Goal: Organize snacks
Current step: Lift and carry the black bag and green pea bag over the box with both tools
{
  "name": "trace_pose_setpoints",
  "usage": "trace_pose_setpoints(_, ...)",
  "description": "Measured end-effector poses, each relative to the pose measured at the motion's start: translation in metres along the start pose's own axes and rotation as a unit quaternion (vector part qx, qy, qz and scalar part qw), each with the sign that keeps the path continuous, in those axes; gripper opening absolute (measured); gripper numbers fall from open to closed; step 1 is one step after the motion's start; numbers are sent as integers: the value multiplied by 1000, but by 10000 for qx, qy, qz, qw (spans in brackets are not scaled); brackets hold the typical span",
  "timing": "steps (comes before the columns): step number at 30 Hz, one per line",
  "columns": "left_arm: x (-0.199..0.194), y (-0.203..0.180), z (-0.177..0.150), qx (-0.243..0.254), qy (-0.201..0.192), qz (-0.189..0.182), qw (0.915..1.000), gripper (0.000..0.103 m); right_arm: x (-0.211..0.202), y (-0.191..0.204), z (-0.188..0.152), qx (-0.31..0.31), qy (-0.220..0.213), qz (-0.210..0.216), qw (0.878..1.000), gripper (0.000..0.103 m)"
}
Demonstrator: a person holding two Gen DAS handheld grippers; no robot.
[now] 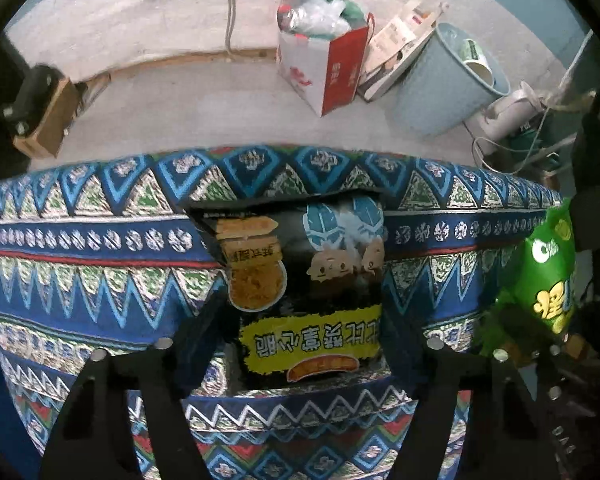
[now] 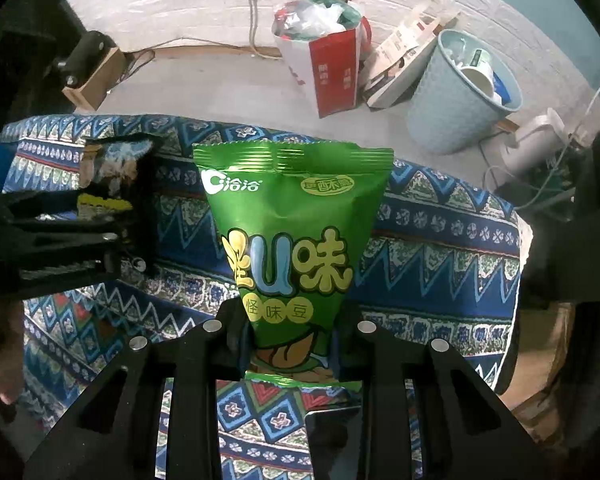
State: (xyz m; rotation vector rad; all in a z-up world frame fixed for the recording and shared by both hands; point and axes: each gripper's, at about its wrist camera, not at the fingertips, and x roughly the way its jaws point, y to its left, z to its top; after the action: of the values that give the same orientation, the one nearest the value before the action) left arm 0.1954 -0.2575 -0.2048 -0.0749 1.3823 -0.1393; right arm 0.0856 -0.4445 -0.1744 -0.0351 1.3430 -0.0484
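My left gripper (image 1: 300, 344) is shut on a black snack bag (image 1: 300, 276) with a yellow label, held upside down over the patterned tablecloth (image 1: 100, 248). My right gripper (image 2: 292, 332) is shut on the lower end of a green snack bag (image 2: 292, 216), held upright above the cloth. The green bag also shows at the right edge of the left wrist view (image 1: 548, 272). The left gripper with the black bag (image 2: 108, 168) shows at the left of the right wrist view.
Beyond the table's far edge, on the floor, stand a red-and-white paper bag (image 2: 324, 68) full of rubbish, a light blue waste bin (image 2: 456, 92), a leaning cardboard box (image 2: 404, 52) and a white appliance with cables (image 2: 536, 140). A dark phone-like slab (image 2: 332, 436) lies on the cloth.
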Motion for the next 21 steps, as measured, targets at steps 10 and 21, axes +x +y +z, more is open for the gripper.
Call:
trace_pose_setpoints(10,-29,7,-17,551,-271,243,9978,58,-19,10,4,44,-160,52,9998,27)
trace_pose_setpoints(21,-81,47,-38,868,-550,470,9936,58,-74,35,2,71,-573,217,9981,27)
